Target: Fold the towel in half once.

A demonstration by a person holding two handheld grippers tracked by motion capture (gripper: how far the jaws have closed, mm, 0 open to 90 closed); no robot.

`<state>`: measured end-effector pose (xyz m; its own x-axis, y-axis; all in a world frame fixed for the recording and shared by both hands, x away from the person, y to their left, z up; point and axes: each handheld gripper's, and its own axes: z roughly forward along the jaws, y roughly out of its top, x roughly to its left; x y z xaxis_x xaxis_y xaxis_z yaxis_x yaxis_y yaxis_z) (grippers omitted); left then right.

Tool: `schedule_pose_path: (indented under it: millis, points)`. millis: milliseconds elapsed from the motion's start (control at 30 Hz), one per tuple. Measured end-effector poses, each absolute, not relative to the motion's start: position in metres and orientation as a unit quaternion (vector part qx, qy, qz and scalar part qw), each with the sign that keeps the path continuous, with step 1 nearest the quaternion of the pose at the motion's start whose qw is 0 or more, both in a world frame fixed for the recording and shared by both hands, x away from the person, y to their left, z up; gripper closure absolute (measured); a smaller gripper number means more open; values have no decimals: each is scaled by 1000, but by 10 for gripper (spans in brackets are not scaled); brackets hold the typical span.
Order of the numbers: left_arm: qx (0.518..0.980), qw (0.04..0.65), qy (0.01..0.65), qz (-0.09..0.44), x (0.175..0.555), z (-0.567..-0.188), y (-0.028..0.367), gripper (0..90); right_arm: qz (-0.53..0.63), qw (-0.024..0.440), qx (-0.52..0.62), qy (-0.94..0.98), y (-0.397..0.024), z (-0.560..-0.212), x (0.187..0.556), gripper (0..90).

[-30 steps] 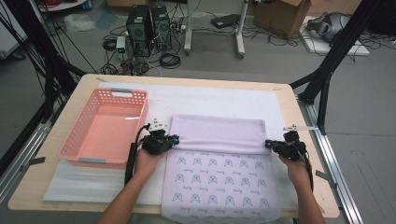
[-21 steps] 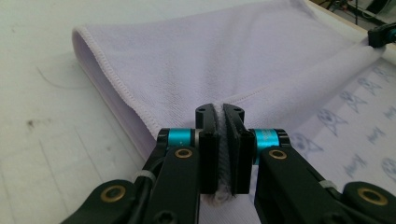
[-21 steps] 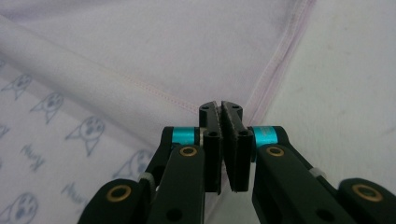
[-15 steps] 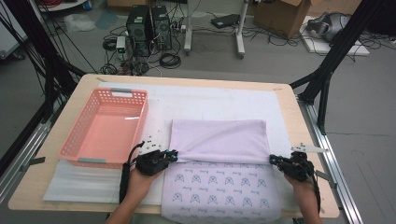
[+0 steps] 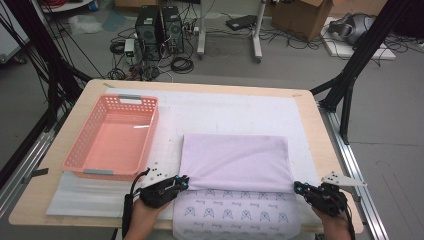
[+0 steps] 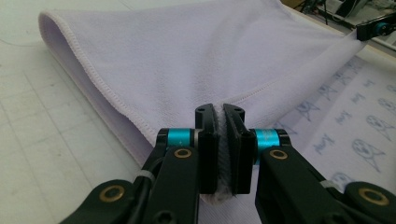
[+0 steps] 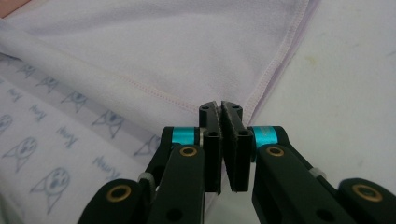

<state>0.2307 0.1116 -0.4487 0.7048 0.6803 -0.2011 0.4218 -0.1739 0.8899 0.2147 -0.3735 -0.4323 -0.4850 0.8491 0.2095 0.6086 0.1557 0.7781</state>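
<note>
Towel (image 5: 235, 162): lilac cloth, lying folded over on itself on the white mat (image 5: 240, 112) to the right of the pink basket (image 5: 111, 138); its plain upper layer is covering the far part, while the printed underside with small blue faces is showing at the near tabletop (image 5: 320, 150) edge.
Left gripper (image 5: 184, 182): sitting just off the basket's near right corner, its jaws are clamping the near left corner of the towel's folded layer; in the left gripper view (image 6: 219, 114) the cloth is bunching between the nearly closed pads.
Right gripper (image 5: 298, 187): lying far to the right of the basket, across the towel's width, its jaws are pinching the near right corner of the same layer (image 7: 220, 109), the stitched hem running up from between them.
Fold edge: stretching taut between the two grippers.
Basket: standing empty, apart from the towel.
</note>
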Motion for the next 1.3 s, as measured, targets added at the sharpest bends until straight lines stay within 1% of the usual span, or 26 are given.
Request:
schedule_pose_path:
  millis: [333, 667, 967, 1300]
  points:
    - [753, 531, 369, 119, 197, -450, 117, 834, 431, 136, 474, 756, -373, -430, 172, 869]
    - [751, 538, 364, 117, 162, -449, 121, 834, 432, 134, 466, 761, -372, -429, 140, 869]
    - [753, 544, 353, 109, 143, -448, 123, 832, 438, 131, 461, 761, -373, -426, 109, 870]
    - [763, 540, 343, 91, 121, -448, 126, 834, 433, 118, 463, 764, -375, -428, 86, 872]
